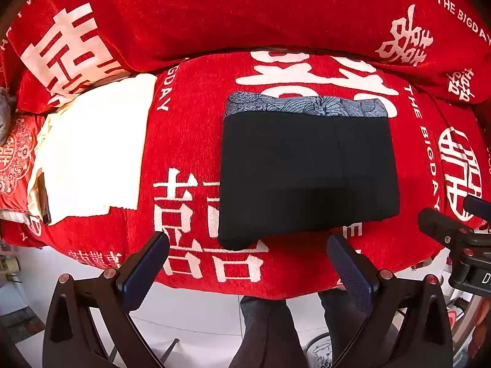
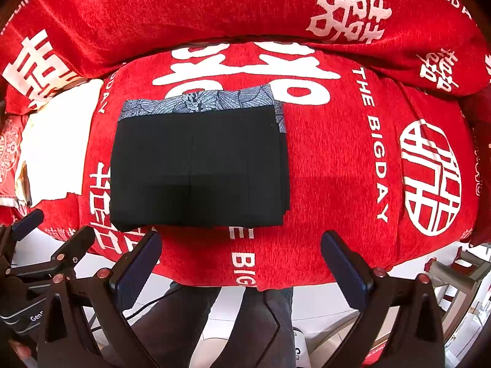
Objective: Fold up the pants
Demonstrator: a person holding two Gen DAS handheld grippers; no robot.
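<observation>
One pair of black pants [image 1: 307,174], folded into a thick rectangle, lying at centre of the red sofa cover [image 1: 190,141]. One cream folded cloth [image 1: 92,153] well apart at 9 o'clock, its far end cut off by the frame edge. Two tools: left tool [image 1: 248,260] with blue pads wide apart, clamping nothing, hovering just short of the pants' near edge at 6 o'clock; right tool [image 2: 241,257] likewise spread and empty, at 6 o'clock of the pants. Black fabric too dark to count layers; stacked edges showing only at 3 o'clock in the right view. Blue-grey leaf-patterned band [image 2: 199,101] along the far edge at 12 o'clock, possibly a waistband. Dark trouser legs [image 2: 214,322] below, partly hidden.
</observation>
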